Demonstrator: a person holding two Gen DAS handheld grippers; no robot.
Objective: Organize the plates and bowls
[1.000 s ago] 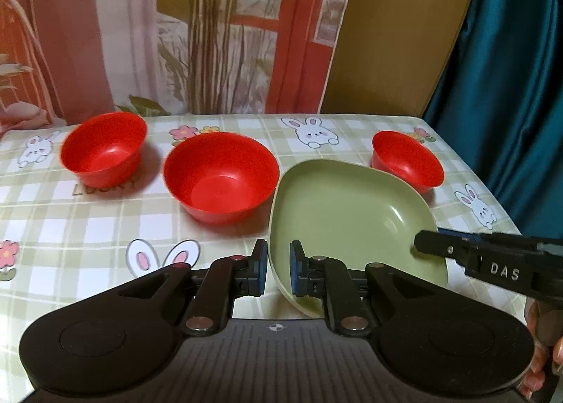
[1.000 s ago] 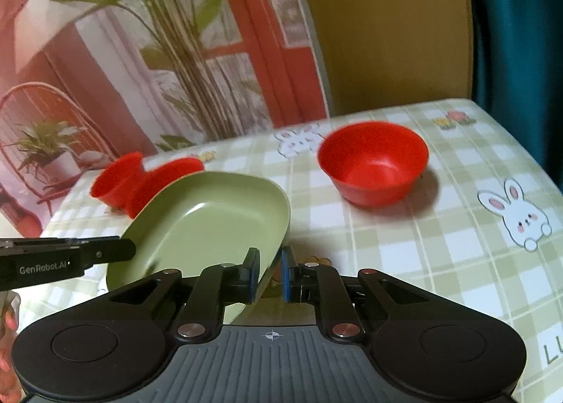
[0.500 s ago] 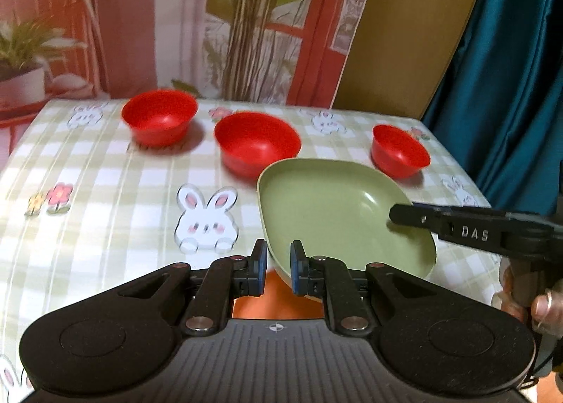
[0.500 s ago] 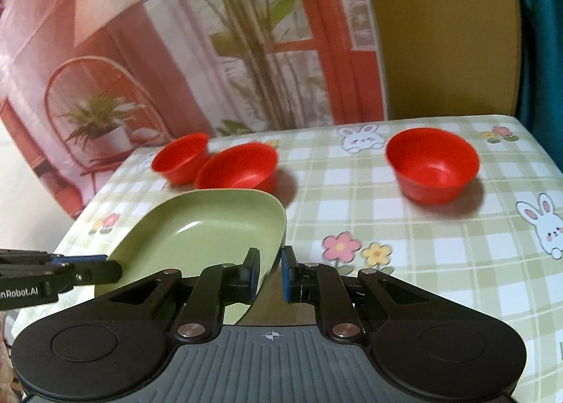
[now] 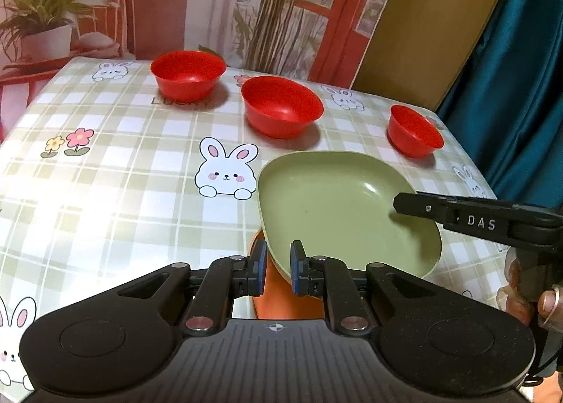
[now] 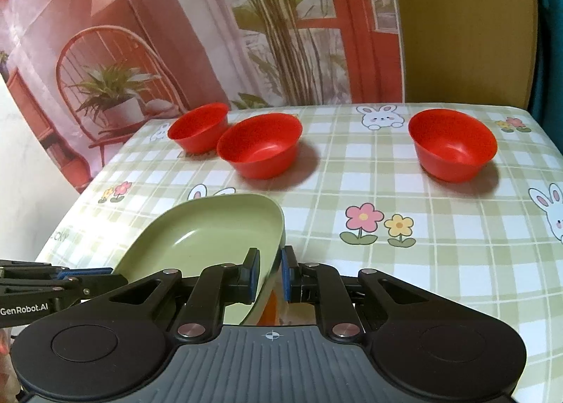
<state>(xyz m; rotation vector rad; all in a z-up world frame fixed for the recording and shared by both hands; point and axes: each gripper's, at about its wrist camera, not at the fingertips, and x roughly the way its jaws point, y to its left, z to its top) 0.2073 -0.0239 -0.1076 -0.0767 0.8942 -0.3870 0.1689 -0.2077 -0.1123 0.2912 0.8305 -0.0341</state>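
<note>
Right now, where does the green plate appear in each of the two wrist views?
Left wrist: green plate at lower centre-right, held at its near rim by the left gripper.
Right wrist: green plate at lower left, with the right gripper on its edge.
Shared landmark: the middle red bowl.

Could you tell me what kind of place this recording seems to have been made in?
Probably a home dining corner, possibly staged. A table wears a bunny-print checked cloth, three red bowls stand on it, and both grippers hold a green plate. Behind hangs a printed backdrop of plants and a chair, not a real room.
</note>
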